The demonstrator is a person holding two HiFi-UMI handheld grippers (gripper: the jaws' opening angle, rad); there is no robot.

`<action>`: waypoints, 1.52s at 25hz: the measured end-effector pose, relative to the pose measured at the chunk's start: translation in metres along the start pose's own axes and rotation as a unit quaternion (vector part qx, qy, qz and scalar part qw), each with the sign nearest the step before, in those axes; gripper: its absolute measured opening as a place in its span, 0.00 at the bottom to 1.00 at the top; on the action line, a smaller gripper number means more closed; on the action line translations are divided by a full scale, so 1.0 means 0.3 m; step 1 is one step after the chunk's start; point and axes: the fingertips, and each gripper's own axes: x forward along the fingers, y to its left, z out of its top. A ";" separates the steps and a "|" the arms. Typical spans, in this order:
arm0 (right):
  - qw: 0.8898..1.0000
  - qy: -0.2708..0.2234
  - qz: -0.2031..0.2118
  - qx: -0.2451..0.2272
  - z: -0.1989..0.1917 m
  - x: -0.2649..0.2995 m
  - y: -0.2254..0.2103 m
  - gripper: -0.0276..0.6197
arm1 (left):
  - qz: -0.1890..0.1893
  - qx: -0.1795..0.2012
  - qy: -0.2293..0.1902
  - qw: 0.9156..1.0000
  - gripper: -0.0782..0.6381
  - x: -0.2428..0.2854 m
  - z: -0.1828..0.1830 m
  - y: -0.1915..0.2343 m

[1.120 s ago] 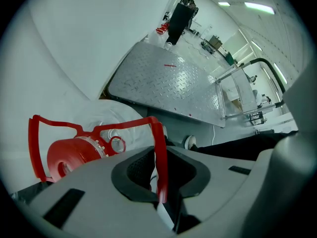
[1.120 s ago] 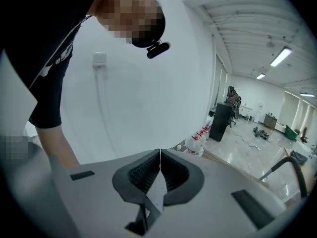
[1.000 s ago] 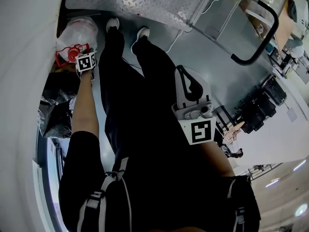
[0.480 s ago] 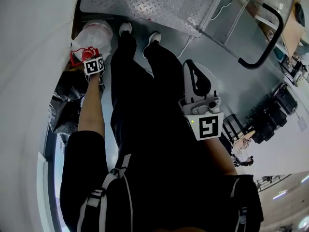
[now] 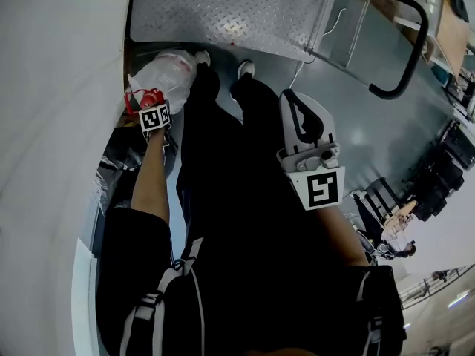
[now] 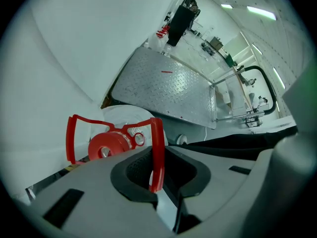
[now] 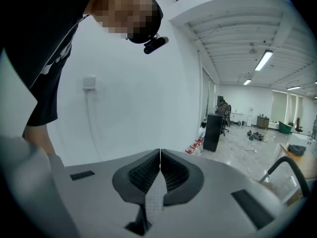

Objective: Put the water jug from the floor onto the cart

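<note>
Jug, pale and see-through, low by the white wall. Sits just off the near edge of the cart, not on it, touching or almost touching a white shoe. Bottom hidden, so no telling whether clear of the floor. Red cap on top, with a thin red handle arching over it.

Clamped on that handle: left gripper, pointing steeply down at the end of a bare forearm. One upright strip of the handle between the pads, pinched from both sides. Jaws just eased apart a little, strip still between them and pressed.

Beyond the jug, the cart's deck of grey diamond plate, flat and bare in both the head view and the left gripper view. At its far end, a black push bar on a metal frame.

Nearer along the wall, crumpled dark plastic, just behind the left forearm. Black trousers down the middle of the head view.

Right gripper held higher, well apart from the jug, in front of the right thigh. Jaws closed flat on each other, nothing between. Looks only slightly downward at plain wall and a long open room with ceiling lights.
</note>
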 end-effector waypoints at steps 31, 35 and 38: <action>0.992 -0.082 -0.092 0.021 0.125 -0.049 -0.158 0.07 | -0.028 0.066 -0.065 0.995 0.20 -0.489 0.318 -0.374; 0.990 -0.097 -0.096 0.023 0.145 -0.065 -0.153 0.07 | -0.029 0.073 -0.078 0.994 0.20 -0.532 0.341 -0.365; 0.988 -0.106 -0.102 0.038 0.147 -0.075 -0.183 0.07 | -0.022 0.075 -0.082 0.994 0.20 -0.541 0.366 -0.373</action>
